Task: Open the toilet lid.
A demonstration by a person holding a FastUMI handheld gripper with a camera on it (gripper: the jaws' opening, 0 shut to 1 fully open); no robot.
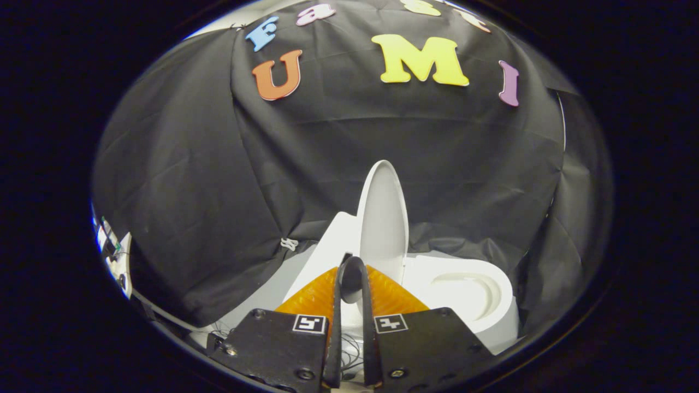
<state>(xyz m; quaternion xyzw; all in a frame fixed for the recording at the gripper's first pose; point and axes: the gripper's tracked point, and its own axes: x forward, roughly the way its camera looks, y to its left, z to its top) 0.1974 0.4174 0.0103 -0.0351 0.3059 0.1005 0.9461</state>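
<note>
The white toilet lid (382, 218) stands raised, nearly upright, and I see it almost edge-on with its inner face turned toward the bowl. The seat and bowl (464, 295) lie open to the right of it. The white tank (333, 240) sits to the left, behind the lid. My gripper (353, 265) is just in front of the lid's lower end, near the hinge. Its orange fingers (317, 295) are drawn together so the tips meet, with only a thin slit behind them. Nothing shows between the fingers, and they do not press on the lid.
Black cloth walls close in around the toilet on all sides. A strip of pale floor (267, 289) runs to the left of the toilet. Some small gear and cables (112, 245) sit at the far left past the cloth's edge.
</note>
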